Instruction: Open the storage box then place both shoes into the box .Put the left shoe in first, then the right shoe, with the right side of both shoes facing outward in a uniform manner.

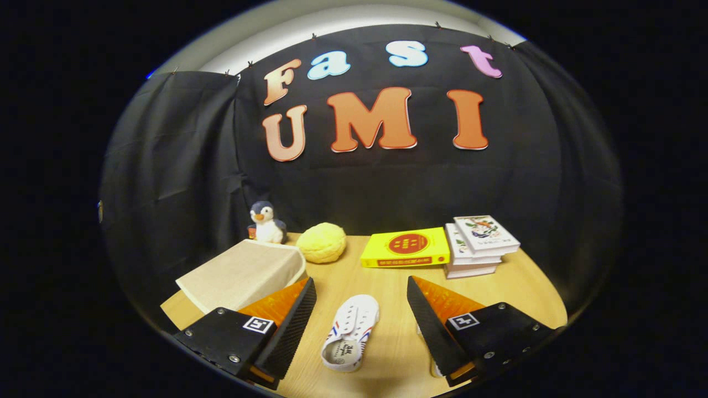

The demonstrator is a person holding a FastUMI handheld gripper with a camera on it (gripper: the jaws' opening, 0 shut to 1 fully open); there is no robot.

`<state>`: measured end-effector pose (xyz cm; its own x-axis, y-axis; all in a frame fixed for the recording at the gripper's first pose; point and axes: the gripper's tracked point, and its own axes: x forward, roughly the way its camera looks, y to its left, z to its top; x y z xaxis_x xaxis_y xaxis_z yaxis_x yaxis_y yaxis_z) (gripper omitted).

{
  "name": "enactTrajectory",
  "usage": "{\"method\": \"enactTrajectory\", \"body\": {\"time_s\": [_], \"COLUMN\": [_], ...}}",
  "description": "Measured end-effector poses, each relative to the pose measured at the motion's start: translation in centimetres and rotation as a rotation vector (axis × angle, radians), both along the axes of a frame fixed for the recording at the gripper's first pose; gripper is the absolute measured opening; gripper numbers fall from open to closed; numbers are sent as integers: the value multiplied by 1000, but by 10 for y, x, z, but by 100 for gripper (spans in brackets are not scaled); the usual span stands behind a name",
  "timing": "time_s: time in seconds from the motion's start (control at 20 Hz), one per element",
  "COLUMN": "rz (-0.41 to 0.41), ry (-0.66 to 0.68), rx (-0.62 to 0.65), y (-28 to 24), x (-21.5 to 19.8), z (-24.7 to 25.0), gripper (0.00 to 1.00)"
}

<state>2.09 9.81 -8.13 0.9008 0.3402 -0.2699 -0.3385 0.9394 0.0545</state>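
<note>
Shoes come second in this job, and the storage box [243, 273] is not yet opened: its beige fabric lid lies flat on top, at the lower left of the frame, just beyond the left finger. The gripper [359, 326] hangs above the counter [387, 287] with its fingers spread wide and nothing between the pads. One white shoe [351, 338] lies on the wood in the gap between the fingers, toe pointing away, apparently set out within easy reach. A sliver of white behind the right finger may be the second shoe; I cannot tell for sure. Farther back, clear of the working area, sit a toy penguin [266, 222], a yellow ball [321, 242], a yellow book [405, 247] and a stack of books [479, 246]. Lifting the lid looks like the next step.
</note>
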Motion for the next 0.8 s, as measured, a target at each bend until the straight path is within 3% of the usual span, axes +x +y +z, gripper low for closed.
{"method": "enactTrajectory", "body": {"time_s": [0.55,0.8], "rz": [267,338], "ry": [366,583], "rx": [211,423], "y": [99,139], "x": [9,4], "z": [-66,-82], "gripper": [98,98]}}
